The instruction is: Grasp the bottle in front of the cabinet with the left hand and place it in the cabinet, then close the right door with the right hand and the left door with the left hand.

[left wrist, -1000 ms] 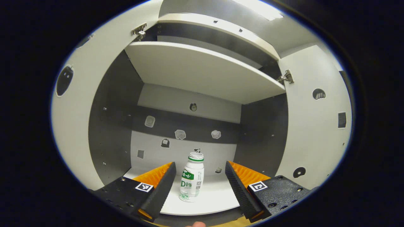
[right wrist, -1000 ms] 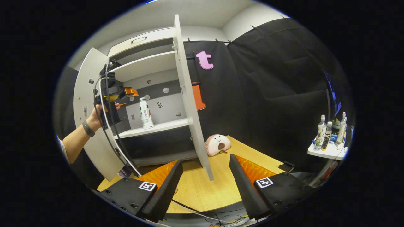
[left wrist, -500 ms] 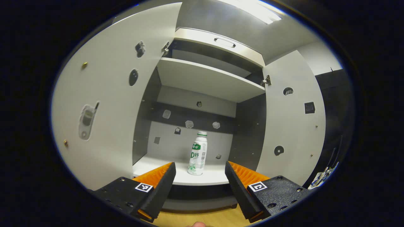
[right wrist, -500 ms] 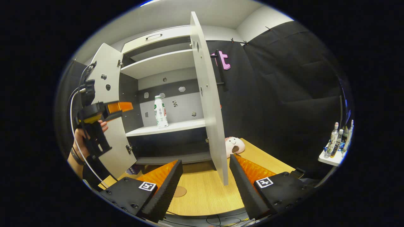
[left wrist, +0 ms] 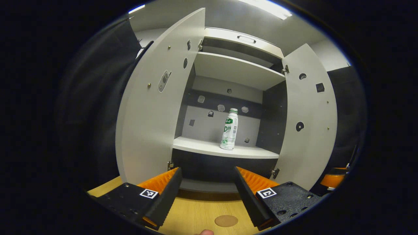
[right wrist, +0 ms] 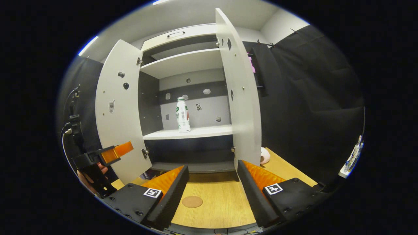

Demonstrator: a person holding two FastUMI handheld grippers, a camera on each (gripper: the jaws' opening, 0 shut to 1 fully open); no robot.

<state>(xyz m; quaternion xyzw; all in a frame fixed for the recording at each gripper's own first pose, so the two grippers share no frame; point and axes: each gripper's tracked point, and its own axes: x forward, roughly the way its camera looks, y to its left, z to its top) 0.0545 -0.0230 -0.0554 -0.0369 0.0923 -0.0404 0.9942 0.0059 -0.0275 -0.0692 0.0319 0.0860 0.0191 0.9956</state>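
Bottle (left wrist: 230,129) stands upright on the cabinet's (left wrist: 240,70) lower shelf (left wrist: 202,147), at 12 o'clock from my left gripper (left wrist: 206,191), well apart from it. Both doors are open: left door (left wrist: 153,107), right door (left wrist: 310,117). My left gripper is spread wide and holds nothing. My right gripper (right wrist: 212,192) is spread too, empty, over the table (right wrist: 215,205), the right door's edge at 12 o'clock.

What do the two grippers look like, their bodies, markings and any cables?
Each gripper, left and right, has two wedge-shaped jaws with ribbed inner faces, mounted on black blocks studded with screws. Each block carries a small square black-and-white marker. In the right gripper view the left gripper appears from the side, farther off, on a black handle frame with thin cables running up from it.
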